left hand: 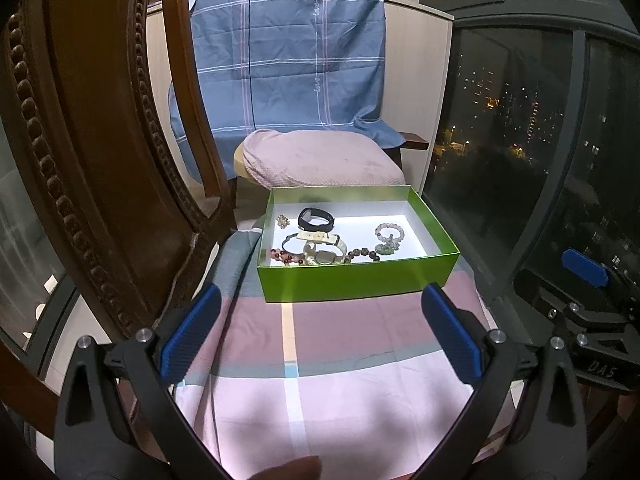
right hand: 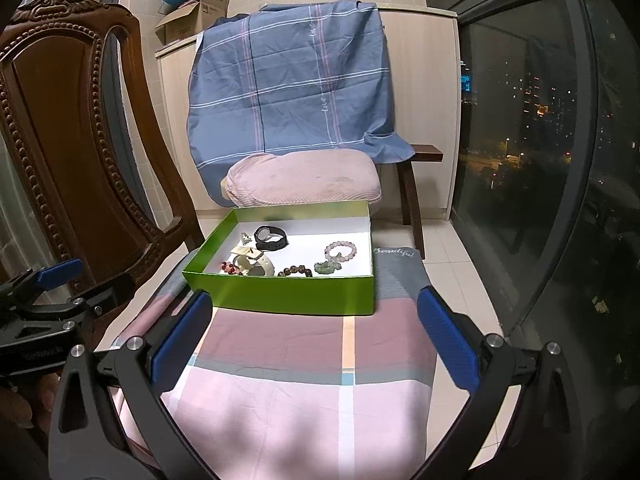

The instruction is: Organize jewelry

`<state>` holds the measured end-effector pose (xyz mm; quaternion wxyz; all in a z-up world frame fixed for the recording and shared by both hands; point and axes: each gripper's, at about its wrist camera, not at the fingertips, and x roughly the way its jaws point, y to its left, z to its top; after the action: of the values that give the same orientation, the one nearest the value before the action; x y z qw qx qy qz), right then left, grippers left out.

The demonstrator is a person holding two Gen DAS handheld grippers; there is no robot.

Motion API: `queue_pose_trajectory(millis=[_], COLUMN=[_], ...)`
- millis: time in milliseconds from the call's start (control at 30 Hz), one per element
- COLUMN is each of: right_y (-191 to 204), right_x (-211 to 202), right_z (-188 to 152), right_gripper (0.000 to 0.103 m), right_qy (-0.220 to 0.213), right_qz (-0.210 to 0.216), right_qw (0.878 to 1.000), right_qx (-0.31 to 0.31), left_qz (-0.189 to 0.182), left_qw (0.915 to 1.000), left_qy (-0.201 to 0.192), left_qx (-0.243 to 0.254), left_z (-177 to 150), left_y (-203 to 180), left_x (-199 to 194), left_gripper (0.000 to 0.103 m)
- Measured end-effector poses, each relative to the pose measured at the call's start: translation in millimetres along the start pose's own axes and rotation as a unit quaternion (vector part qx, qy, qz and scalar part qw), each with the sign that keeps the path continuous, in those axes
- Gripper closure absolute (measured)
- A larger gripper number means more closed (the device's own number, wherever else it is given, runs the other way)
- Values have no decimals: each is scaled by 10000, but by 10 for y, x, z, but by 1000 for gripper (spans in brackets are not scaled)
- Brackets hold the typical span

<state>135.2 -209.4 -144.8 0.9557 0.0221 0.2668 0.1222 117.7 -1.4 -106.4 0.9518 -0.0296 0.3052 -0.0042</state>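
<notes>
Green box point(left hand: 352, 276) sat on the far half of the cloth-covered bench point(left hand: 320, 360), toward its far edge; no lid seen. All jewelry visible lay inside the box, none out on the cloth. Contents, as far as could be made out: black band point(left hand: 316, 219) toward the far left of the box floor; small brooch-like piece point(left hand: 283, 221) just left of it, too small to identify; cream-strapped watch point(left hand: 324, 249) near the front wall, overlapping a dark ring-shaped item; red bead bracelet point(left hand: 285, 257) at the front left corner; dark bead bracelet point(left hand: 362, 254) along the front wall; pale pink bead bracelet point(left hand: 389, 232) to the right, with a green pendant point(left hand: 386, 249) touching or just beside it. Watch and bead strands crowded together at the front; right rear of the box floor bare. Left gripper point(left hand: 320, 336) hovered over the near half of the bench, fingers wide apart, holding nothing. Right gripper point(right hand: 316, 340) likewise, fingers wide apart, empty, well short of the box. Judgement: either the gathering into the box was done and both grippers stood clear, or sorting had not begun; frames did not settle which. If tidy separation was wanted, the front cluster remained to be spread apart.
</notes>
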Motion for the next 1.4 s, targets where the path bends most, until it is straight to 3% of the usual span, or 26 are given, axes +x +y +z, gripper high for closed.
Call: queue_pose_trajectory(millis=[1400], right_y=[-15], right_x=[19], right_z=[-23], right_gripper=[3], right_qy=[50], right_qz=[-3], right_qw=[10000], right_qx=[-6], left_qz=[32], left_qw=[10000], left_qy=[91], left_qx=[-7], left_z=[-27], left_y=[39], left_x=[43], left_gripper=[4])
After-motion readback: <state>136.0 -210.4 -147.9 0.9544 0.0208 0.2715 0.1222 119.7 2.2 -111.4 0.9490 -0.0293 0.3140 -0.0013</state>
